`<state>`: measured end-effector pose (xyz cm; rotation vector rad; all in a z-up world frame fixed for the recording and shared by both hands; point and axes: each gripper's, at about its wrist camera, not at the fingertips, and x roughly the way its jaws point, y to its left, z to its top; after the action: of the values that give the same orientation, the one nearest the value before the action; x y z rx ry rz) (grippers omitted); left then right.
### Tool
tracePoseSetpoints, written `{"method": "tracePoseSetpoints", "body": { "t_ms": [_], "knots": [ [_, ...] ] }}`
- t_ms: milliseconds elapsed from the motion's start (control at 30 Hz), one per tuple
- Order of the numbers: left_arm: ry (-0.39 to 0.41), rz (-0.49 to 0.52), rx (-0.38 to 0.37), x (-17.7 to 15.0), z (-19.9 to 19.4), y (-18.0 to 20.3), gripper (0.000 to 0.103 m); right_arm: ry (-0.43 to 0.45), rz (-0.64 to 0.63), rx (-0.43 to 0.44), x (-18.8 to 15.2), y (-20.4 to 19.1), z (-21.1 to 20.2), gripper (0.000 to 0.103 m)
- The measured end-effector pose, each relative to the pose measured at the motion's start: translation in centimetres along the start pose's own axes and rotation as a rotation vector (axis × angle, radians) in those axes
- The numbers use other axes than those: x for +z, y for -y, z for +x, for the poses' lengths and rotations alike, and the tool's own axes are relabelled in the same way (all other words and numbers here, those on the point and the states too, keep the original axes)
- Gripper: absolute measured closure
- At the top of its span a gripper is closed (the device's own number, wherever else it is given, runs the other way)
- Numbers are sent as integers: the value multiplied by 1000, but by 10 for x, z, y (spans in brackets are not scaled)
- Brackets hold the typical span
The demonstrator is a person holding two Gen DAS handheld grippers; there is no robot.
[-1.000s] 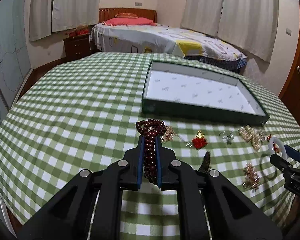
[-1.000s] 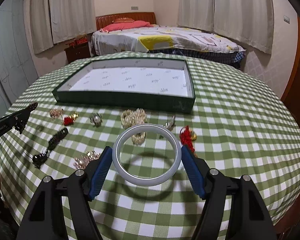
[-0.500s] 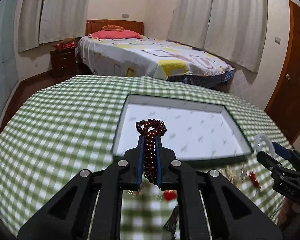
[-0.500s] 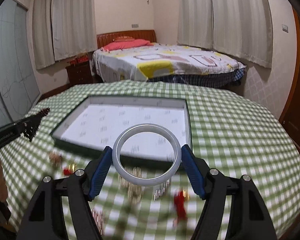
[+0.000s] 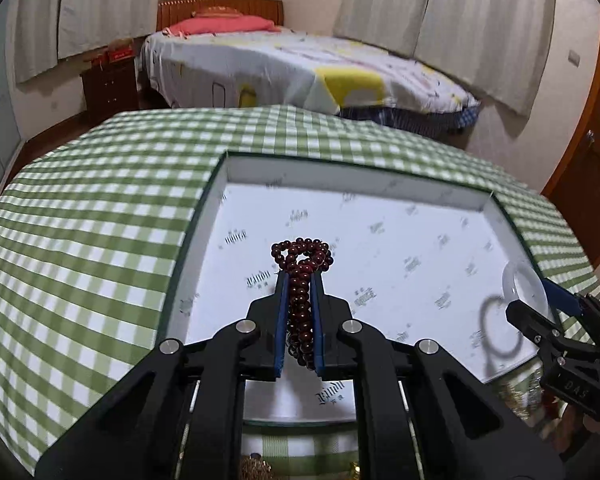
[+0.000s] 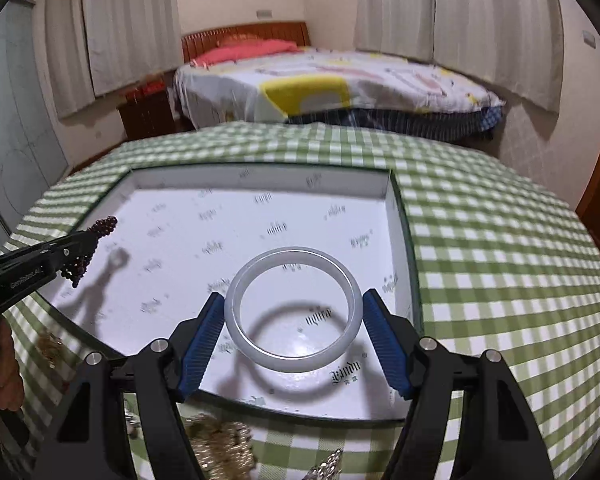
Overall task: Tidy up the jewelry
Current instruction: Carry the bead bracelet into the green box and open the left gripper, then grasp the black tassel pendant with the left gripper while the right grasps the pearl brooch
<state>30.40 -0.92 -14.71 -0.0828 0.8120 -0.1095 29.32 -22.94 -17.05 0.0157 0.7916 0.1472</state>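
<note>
**Desk:** What do you have on the left?

**Me:** My left gripper (image 5: 299,312) is pinching the dark red bead bracelet (image 5: 301,280) between its blue pads; a loop of beads sticks out past the tips and more hangs below them. A second ago the beads hung over the checked tablecloth (image 5: 84,240) with the loose jewelry in front of me. Now the green tray (image 5: 188,240) fills the view ahead, and the beads hang above its white lining without touching it.

**Desk:** And the right?

**Me:** The right gripper (image 6: 296,320) is spread wide but clamped on the pale white bangle (image 6: 294,308), one blue pad against each side of the ring. It was over the cloth on the near side of the tray a second ago; now it sits above the near right part of the tray floor, with its round shadow just under it.

**Desk:** How do the two stand to each other?

**Me:** From the right wrist view, the left gripper (image 6: 88,248) comes in from my left over the tray's near left corner, well apart from the bangle. The gold-coloured pieces (image 6: 220,452) that lay ahead of the fingers before are now down beneath them, on the cloth just outside the tray's near wall.
</note>
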Motion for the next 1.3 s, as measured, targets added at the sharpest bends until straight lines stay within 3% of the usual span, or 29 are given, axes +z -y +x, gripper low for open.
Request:
{"method": "tracePoseSetpoints", "body": {
  "t_ms": [300,367,533,633,1033,1167,1300],
  "knots": [
    [-60,14,24,-8,24,0,90,-59,-22,-9,-1,-1,17,34],
    [-71,11,29,-8,27,0,81,-62,-25,-9,-2,-1,17,34],
    [-71,21,32,-7,32,3,70,-63,-29,-7,-2,0,17,34],
    [-72,36,34,-6,36,6,57,-60,-27,0,-2,0,17,33],
    [-69,33,11,-7,35,4,46,-46,-18,4,-4,-1,13,31],
    [-50,49,15,-9,27,10,36,0,-2,-10,-4,-2,-2,31],
    [-5,42,14,-11,4,10,34,53,0,-19,-7,-4,-25,31]
  ]
}}
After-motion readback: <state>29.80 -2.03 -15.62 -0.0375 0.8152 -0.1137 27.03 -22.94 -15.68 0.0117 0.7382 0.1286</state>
